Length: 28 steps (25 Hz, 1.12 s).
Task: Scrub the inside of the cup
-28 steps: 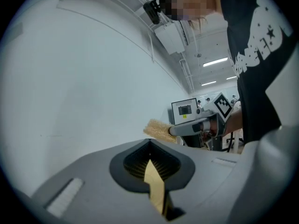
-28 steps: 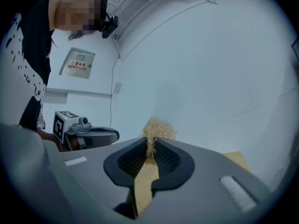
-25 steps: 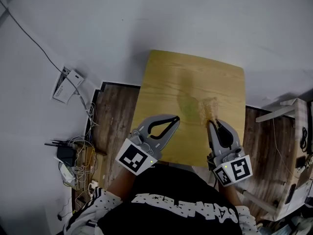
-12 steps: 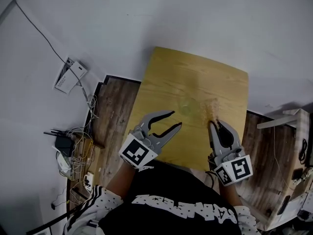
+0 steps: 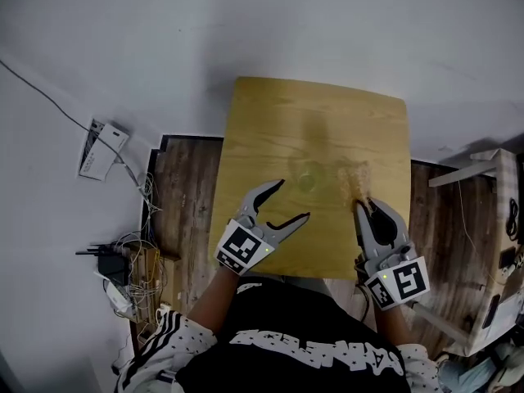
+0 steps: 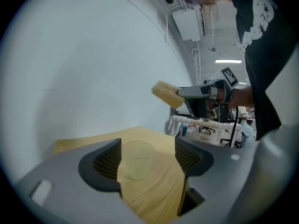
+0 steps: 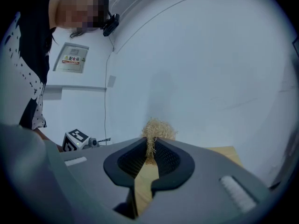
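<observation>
A clear plastic cup (image 5: 309,176) stands upright in the middle of the yellow wooden table (image 5: 262,121). My left gripper (image 5: 292,200) hovers just short of it, and its jaws are opening. In the left gripper view the cup (image 6: 137,159) shows in the gap ahead of the pads (image 6: 108,161), touching neither. My right gripper (image 5: 363,206) is shut on a straw-coloured fibre scrubber (image 5: 354,178) to the right of the cup. The scrubber (image 7: 156,129) sticks out past the closed jaws of the right gripper (image 7: 149,155) and also shows in the left gripper view (image 6: 166,94).
The table is small, with its near edge at my body. On the wooden floor to the left lie a white box (image 5: 102,149) and tangled cables with adapters (image 5: 115,260). A white frame (image 5: 483,178) stands to the right. A white wall lies behind.
The left gripper's jaws went from shut to wide apart, and the gripper shifted slightly right, toward the cup. The right gripper kept its hold on the scrubber.
</observation>
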Motion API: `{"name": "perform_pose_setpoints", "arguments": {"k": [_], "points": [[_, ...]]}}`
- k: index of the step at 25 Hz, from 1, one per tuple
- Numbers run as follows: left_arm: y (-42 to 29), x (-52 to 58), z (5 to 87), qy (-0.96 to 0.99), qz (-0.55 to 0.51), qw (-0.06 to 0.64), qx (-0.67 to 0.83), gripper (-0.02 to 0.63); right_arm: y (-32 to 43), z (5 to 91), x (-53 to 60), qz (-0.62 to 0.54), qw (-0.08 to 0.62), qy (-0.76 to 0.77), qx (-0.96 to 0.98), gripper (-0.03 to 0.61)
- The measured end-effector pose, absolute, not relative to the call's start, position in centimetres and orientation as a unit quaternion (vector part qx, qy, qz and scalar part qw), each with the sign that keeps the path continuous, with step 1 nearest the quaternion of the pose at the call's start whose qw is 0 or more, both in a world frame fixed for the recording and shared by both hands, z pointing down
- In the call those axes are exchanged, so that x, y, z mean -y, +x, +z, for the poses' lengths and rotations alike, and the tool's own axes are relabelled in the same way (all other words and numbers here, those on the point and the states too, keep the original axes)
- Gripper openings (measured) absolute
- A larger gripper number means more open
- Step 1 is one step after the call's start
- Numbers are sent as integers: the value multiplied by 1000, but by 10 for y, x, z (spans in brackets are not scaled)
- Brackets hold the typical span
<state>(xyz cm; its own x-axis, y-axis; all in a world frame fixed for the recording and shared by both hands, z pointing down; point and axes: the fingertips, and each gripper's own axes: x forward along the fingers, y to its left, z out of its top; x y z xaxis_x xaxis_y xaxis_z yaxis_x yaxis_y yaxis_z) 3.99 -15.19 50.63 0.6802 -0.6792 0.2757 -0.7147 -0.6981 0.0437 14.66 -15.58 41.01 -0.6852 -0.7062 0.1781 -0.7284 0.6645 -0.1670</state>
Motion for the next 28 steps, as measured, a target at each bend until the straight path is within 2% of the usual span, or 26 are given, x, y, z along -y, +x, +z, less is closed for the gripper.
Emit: {"name": "perform_pose_setpoints", "arguments": {"k": [3, 12, 27, 28], "points": [[41, 159, 533, 912, 140, 91, 375, 373, 148, 418, 155, 125, 54, 408, 903, 52], [56, 187, 579, 916, 160, 108, 352, 402, 166, 423, 148, 128, 71, 452, 880, 52], [82, 211, 611, 917, 165, 125, 342, 400, 172, 430, 143, 134, 83, 472, 867, 52], [82, 211, 611, 918, 168, 122, 339, 360, 172, 430, 143, 133, 83, 472, 867, 52]]}}
